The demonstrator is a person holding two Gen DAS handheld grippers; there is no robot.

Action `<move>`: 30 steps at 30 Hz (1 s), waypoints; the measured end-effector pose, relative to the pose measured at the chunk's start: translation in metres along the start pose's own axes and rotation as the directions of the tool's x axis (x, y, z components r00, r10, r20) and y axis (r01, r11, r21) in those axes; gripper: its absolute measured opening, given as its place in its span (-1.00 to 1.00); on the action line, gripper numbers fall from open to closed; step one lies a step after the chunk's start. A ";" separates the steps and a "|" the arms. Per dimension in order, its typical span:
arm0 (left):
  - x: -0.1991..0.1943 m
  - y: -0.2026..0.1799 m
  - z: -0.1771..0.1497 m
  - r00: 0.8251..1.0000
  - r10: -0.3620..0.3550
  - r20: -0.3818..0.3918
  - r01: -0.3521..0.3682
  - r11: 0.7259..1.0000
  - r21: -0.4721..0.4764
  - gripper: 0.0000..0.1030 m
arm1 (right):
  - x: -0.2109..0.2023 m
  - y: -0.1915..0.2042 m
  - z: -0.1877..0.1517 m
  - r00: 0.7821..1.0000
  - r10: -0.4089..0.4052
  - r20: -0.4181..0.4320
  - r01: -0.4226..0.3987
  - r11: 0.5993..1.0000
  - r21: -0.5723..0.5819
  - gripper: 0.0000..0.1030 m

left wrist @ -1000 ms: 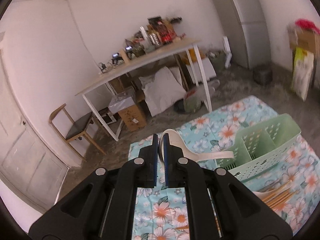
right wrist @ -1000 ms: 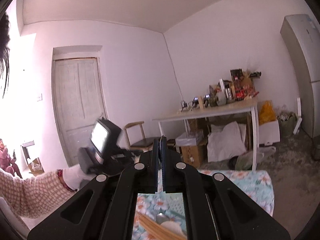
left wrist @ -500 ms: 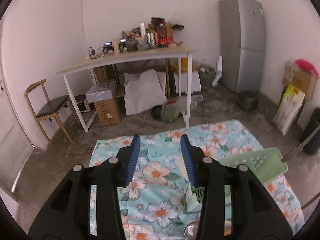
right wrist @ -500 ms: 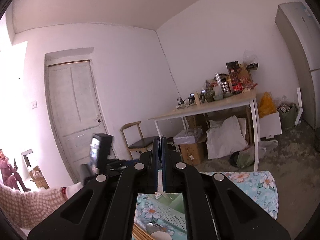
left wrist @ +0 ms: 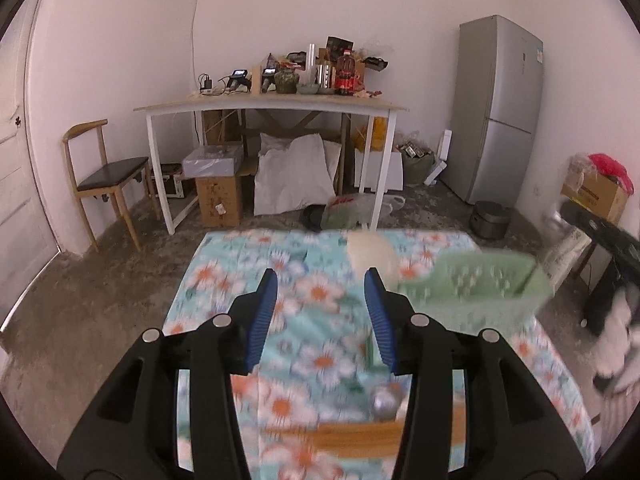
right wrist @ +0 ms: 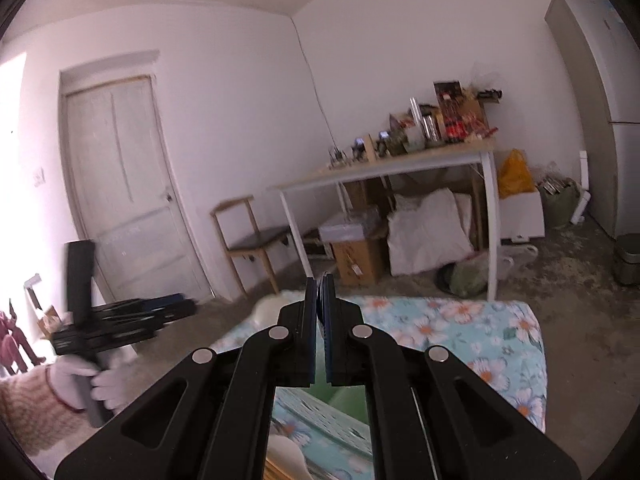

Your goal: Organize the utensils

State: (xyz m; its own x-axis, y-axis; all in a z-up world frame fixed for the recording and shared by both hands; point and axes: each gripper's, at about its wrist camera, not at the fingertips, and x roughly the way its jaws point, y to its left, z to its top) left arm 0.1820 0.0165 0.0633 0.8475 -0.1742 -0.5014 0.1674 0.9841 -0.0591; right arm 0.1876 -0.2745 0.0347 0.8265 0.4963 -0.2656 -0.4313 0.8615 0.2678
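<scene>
My left gripper [left wrist: 320, 292] is open and empty above the floral cloth [left wrist: 296, 292]. A green slotted basket [left wrist: 480, 284] stands to its right, blurred, with a cream ladle [left wrist: 370, 254] sticking out of it. A metal spoon [left wrist: 384, 396] and wooden chopsticks [left wrist: 352, 434] lie on the cloth close under the left gripper. My right gripper [right wrist: 320, 292] is shut; its blue pads look closed with nothing visible between them. Below it show the green basket [right wrist: 348, 400] and a white spoon [right wrist: 288, 452]. The left gripper [right wrist: 120, 314] appears in a gloved hand at the left.
A white table [left wrist: 272, 108] loaded with bottles stands against the far wall, with boxes and a sack [left wrist: 296, 176] under it. A wooden chair [left wrist: 104, 172] is at the left, a grey fridge [left wrist: 500, 112] at the right. A door [right wrist: 124, 200] is at the left.
My left gripper opened and let go of the cream ladle, which now stands in the basket, then drew back and levelled. The right gripper tilted downward, still shut.
</scene>
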 end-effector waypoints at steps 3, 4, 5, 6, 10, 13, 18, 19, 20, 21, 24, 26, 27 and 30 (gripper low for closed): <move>-0.013 0.005 -0.029 1.000 -0.011 -0.023 0.010 1.000 -0.029 -0.16 | 0.001 -0.001 -0.006 0.999 -0.030 -0.033 0.030 0.999 -0.020 -0.91; -0.016 0.008 -0.037 0.999 -0.017 -0.031 0.016 0.999 -0.043 -0.16 | 0.001 0.000 -0.006 0.999 -0.037 -0.036 0.036 0.999 -0.022 -0.91; -0.020 0.010 -0.047 0.999 -0.021 -0.041 0.019 0.998 -0.061 -0.16 | 0.000 0.001 -0.006 0.998 -0.048 -0.040 0.047 0.999 -0.026 -0.90; -0.022 0.013 -0.051 0.999 -0.023 -0.043 0.020 0.997 -0.069 -0.16 | -0.002 0.001 -0.006 0.998 -0.058 -0.038 0.057 0.998 -0.027 -0.80; -0.027 0.021 -0.068 0.998 -0.028 -0.059 0.022 0.994 -0.106 -0.16 | -0.017 0.003 -0.001 0.997 -0.073 -0.002 0.073 0.997 -0.004 -0.58; -0.032 0.026 -0.076 0.998 -0.027 -0.058 0.019 0.991 -0.132 -0.15 | -0.035 0.008 0.002 0.996 -0.083 0.029 0.082 0.997 0.008 -0.58; -0.036 0.032 -0.082 0.998 -0.025 -0.054 0.016 0.987 -0.160 -0.14 | -0.062 0.018 -0.009 0.996 -0.085 0.037 0.084 0.996 0.025 -0.57; -0.038 0.032 -0.084 0.998 -0.025 -0.055 0.015 0.987 -0.163 -0.14 | -0.065 0.020 -0.014 0.996 -0.084 0.030 0.083 0.996 0.030 -0.57; -0.038 0.032 -0.086 0.998 -0.026 -0.058 0.016 0.986 -0.167 -0.14 | -0.068 0.022 -0.021 0.997 -0.076 0.015 0.075 0.996 0.043 -0.56; -0.037 0.033 -0.089 0.998 -0.027 -0.061 0.016 0.985 -0.171 -0.14 | -0.068 0.024 -0.028 0.998 -0.068 -0.004 0.068 0.996 0.055 -0.53; -0.037 0.033 -0.098 0.997 -0.029 -0.078 0.014 0.983 -0.185 -0.14 | -0.062 0.028 -0.052 0.995 -0.054 -0.080 0.061 0.994 0.092 -0.50; -0.037 0.033 -0.106 0.995 -0.031 -0.092 0.013 0.981 -0.194 -0.14 | -0.050 0.027 -0.071 0.990 -0.027 -0.141 0.047 0.989 0.143 -0.50; -0.036 0.032 -0.111 0.994 -0.032 -0.102 0.012 0.981 -0.195 -0.14 | -0.043 0.027 -0.082 0.984 -0.016 -0.179 0.047 0.984 0.172 -0.49; -0.032 0.028 -0.128 0.989 -0.038 -0.141 0.011 0.982 -0.191 -0.14 | -0.021 0.027 -0.109 0.962 0.000 -0.272 0.065 0.971 0.229 -0.49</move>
State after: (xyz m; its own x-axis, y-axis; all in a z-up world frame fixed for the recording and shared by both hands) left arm 0.0954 0.0543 -0.0325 0.7608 -0.2053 -0.6156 0.0771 0.9705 -0.2284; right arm 0.1190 -0.2505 -0.0536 0.6967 0.5066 -0.5079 -0.2824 0.8445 0.4550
